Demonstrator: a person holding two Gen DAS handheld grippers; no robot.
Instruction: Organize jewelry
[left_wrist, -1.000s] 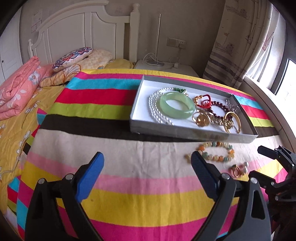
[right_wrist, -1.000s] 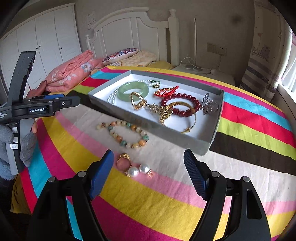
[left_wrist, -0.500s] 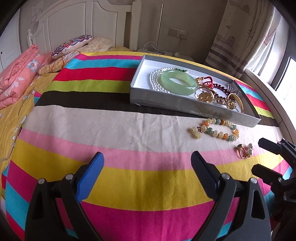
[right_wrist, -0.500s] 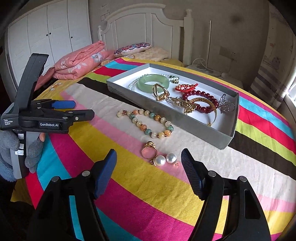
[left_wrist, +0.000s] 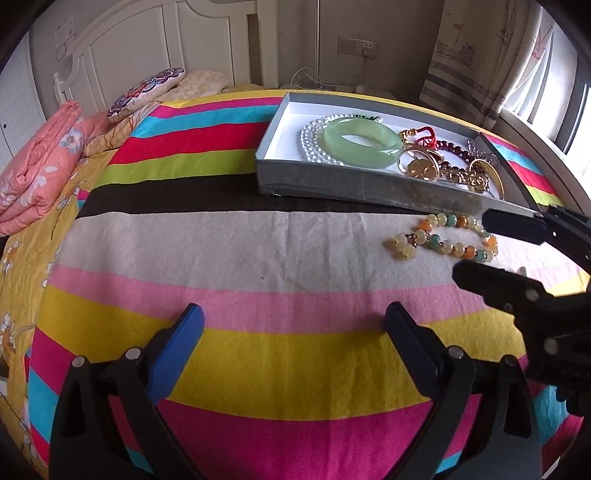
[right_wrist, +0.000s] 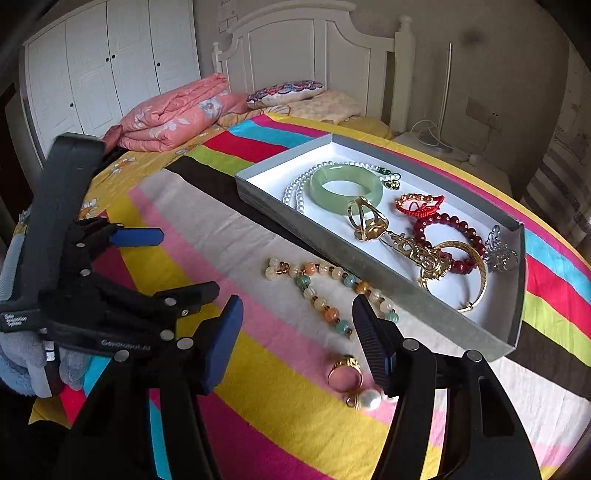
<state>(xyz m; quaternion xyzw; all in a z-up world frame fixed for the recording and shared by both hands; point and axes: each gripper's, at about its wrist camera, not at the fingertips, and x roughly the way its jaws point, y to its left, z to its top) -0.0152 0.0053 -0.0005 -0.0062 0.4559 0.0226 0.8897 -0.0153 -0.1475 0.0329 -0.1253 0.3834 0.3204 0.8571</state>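
The left gripper (left_wrist: 293, 334) hangs over the striped cloth (left_wrist: 221, 258) with its blue pads (left_wrist: 177, 347) wide apart and nothing between them. Right of it the multicoloured bead bracelet (right_wrist: 325, 291) lies on the pale stripe, just beside the grey tray (right_wrist: 369, 262) that holds the green bangle (right_wrist: 345, 184) and other pieces. The right gripper (right_wrist: 297, 325) — jaws parted, just been closing — straddles bare cloth near the gold ring (right_wrist: 345, 371) and pearl earrings (right_wrist: 369, 398), gripping nothing.

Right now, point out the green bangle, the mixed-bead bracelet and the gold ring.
green bangle (right_wrist: 320, 191): right wrist view, its left band.
mixed-bead bracelet (right_wrist: 320, 305): right wrist view, a pale bead.
gold ring (right_wrist: 342, 386): right wrist view, its near band.
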